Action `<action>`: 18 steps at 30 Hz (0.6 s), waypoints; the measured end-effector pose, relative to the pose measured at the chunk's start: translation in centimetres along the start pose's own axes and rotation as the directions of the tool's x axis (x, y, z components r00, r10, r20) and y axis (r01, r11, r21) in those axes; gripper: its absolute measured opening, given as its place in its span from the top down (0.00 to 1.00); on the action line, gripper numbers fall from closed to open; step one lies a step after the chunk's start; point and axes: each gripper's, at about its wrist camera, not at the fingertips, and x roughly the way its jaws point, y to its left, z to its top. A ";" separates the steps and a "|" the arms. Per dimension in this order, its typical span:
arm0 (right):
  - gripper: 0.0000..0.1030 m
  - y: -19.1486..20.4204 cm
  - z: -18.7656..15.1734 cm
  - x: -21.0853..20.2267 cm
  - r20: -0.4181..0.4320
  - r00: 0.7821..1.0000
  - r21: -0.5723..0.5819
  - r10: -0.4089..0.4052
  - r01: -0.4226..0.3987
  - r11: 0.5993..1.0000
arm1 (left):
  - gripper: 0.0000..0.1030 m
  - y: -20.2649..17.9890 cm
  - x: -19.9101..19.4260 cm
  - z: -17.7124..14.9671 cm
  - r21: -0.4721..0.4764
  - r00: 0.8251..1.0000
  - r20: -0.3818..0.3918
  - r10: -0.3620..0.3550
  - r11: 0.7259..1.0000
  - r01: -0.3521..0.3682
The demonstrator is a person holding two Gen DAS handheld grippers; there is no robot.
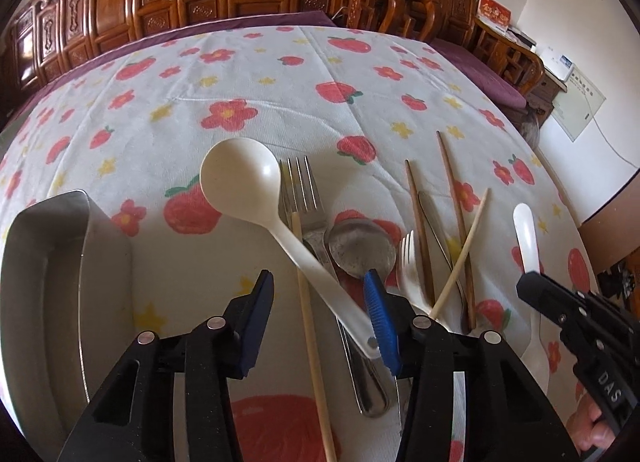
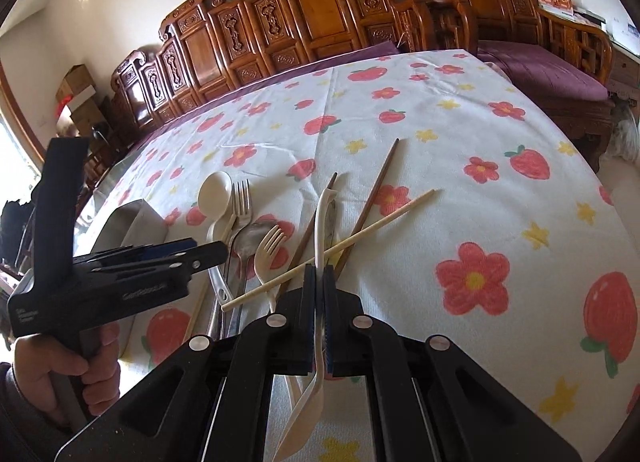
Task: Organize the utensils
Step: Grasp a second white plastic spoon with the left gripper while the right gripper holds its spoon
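While the right hand-held gripper (image 2: pixel 319 282) pinches a white spoon (image 2: pixel 320 222), its bowl hangs behind the fingertips.

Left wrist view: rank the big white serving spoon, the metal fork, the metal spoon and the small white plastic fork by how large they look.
1. big white serving spoon
2. metal fork; its handle is partly hidden
3. metal spoon, also partly hidden, so unsure against the fork
4. small white plastic fork

Right gripper (image 2: pixel 319 274) fingers (image 2: pixel 309 302) clamping white plastic spoon (image 2: pixel 318 342), above floral tablecloth (image 2: pixel 460 190)

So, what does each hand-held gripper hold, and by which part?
Right hand-held gripper: shut on the white spoon, mid-handle. Left one: nothing gripped yet.
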 end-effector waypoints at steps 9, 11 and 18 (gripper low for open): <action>0.95 0.5 0.2 -0.1 0.003 1.000 -0.010 0.007 -0.007 1.000 | 0.89 1.0 -0.8 -0.3 -0.036 1.000 0.013 -0.023 0.999 0.024; 0.95 0.9 0.2 -0.3 0.003 1.000 -0.018 0.010 -0.010 1.000 | 0.91 1.1 -1.3 -0.4 -0.033 0.999 0.018 -0.037 0.999 0.038; 0.95 2.7 0.5 -1.0 0.010 0.999 -0.051 0.033 -0.033 0.998 | 0.91 1.0 -4.4 -0.8 -0.002 0.997 0.062 -0.041 0.999 0.041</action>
